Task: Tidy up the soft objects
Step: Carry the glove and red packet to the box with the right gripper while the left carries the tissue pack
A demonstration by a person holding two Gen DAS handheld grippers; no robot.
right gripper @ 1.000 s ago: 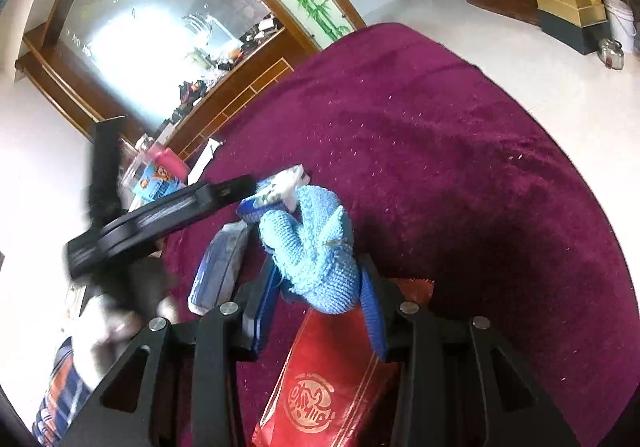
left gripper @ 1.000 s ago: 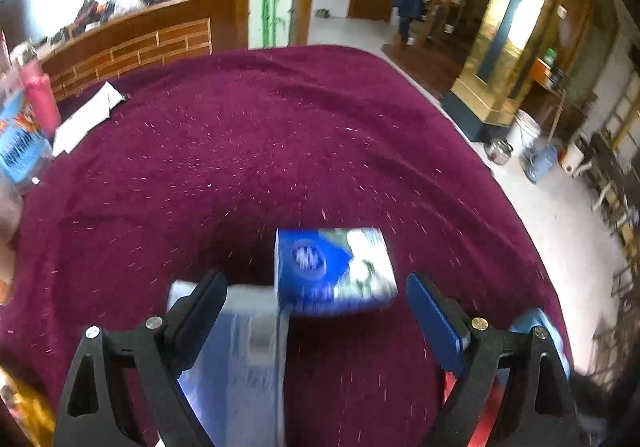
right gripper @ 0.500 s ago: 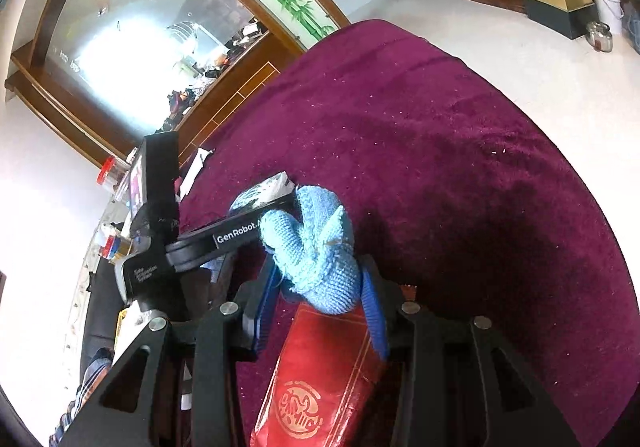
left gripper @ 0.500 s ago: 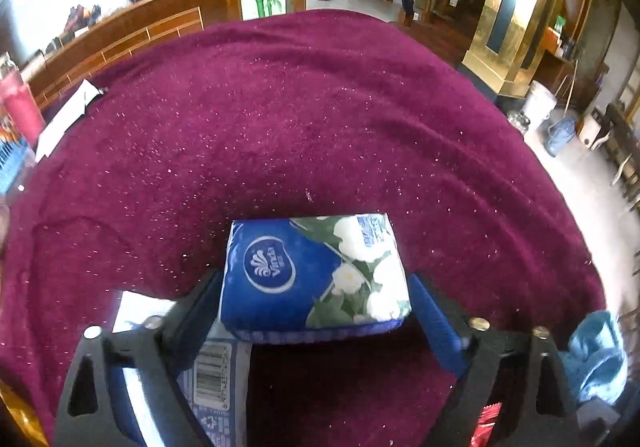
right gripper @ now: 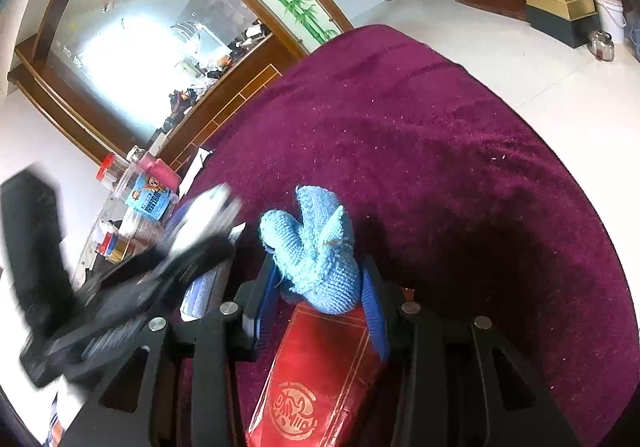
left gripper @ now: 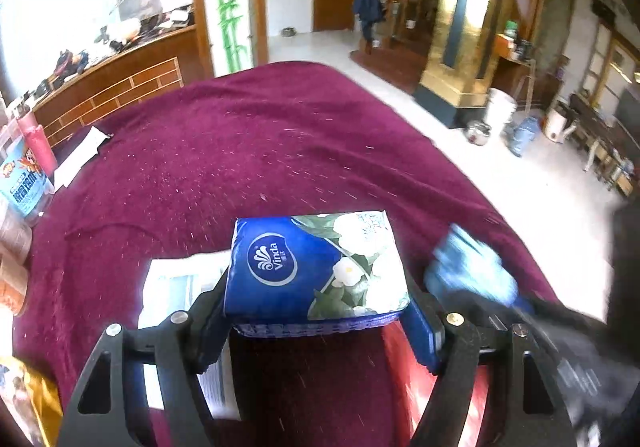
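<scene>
— Between the pads of the left gripper (left gripper: 316, 311), what is that?
— A blue tissue pack (left gripper: 316, 267) with white flowers printed on it. Both pads press on its short sides, so the jaws are clamped on it. It is held off the dark red tablecloth (left gripper: 240, 151), its printed face up.

— And the other soft thing?
— A light blue knitted cloth (right gripper: 316, 251), bunched up, sticks out forward from the right gripper (right gripper: 320, 295). Its blue pads squeeze the cloth's lower end from both sides, so those jaws are closed on it too.

— What lies under the two grippers?
— Under the right one, a red packet (right gripper: 316, 379) with a gold round seal lies flat on the tablecloth. Under and to the left of the tissue pack lies a white and pale blue flat pack (left gripper: 180, 287), partly hidden by the left gripper's finger.

— How do the two grippers stand to each other?
— Close, side by side. In the right wrist view the left gripper is a blurred black shape at the left, just beside the cloth.

— Anything further out?
— At the table's left edge stand a clear jar with a blue label (left gripper: 24, 187) and a pink bottle (left gripper: 36, 139). Beyond the table, a person (left gripper: 368, 11) is near a wooden stair.
</scene>
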